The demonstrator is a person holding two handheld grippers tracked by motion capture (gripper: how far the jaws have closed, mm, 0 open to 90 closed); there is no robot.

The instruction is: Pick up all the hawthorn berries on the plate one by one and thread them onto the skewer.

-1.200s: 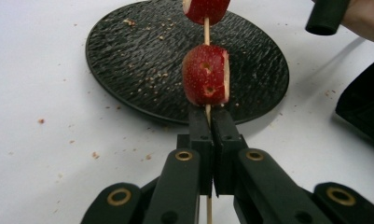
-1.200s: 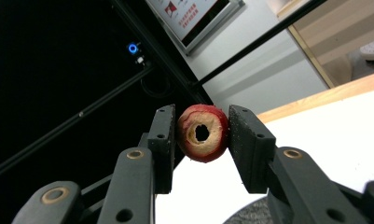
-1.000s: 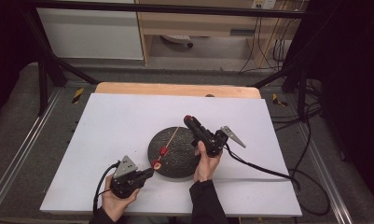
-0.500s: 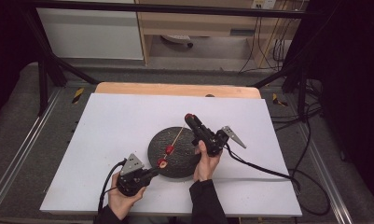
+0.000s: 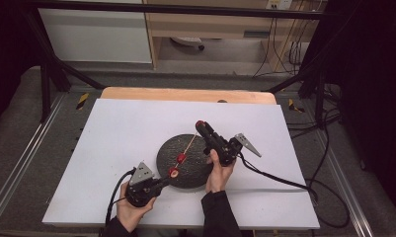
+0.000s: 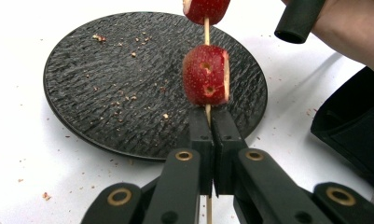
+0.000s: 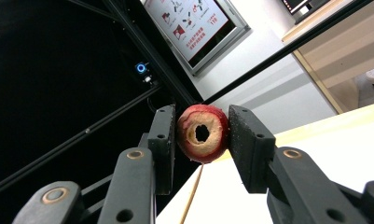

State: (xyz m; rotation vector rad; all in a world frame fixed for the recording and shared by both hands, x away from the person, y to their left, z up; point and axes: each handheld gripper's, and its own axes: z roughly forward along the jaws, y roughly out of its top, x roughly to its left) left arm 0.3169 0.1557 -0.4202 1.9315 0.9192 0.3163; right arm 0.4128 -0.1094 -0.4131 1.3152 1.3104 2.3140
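- White table top [image 5: 111, 148] spreads across the middle of the high view, with a pale wooden strip along its far edge and dark floor and black frame rails around it.
- Low and left of centre in that view, the left gripper [image 5: 162, 180], black with a grey three-cornered plate, sits in the person's left hand [image 5: 131, 210]; in the left gripper view its jaws are pressed together on the lower end of a thin wooden skewer [image 6: 206, 30].
- Just above those jaws, a red strawberry-like fruit piece [image 6: 206, 75] is threaded on the stick, and a second red piece [image 6: 207, 9] sits higher, at the top edge of the frame.
- At the centre of the high view lies a round, dark, rough-textured slate plate [image 5: 173, 150], scattered with crumbs; the skewer slants above it.
- Right of centre, the right gripper [image 5: 200, 124] is raised in the right hand [image 5: 219, 173]; in the right gripper view its jaws clamp a red fruit piece with a pale cut face and a hole [image 7: 203, 133], the stick's tip just beneath it.
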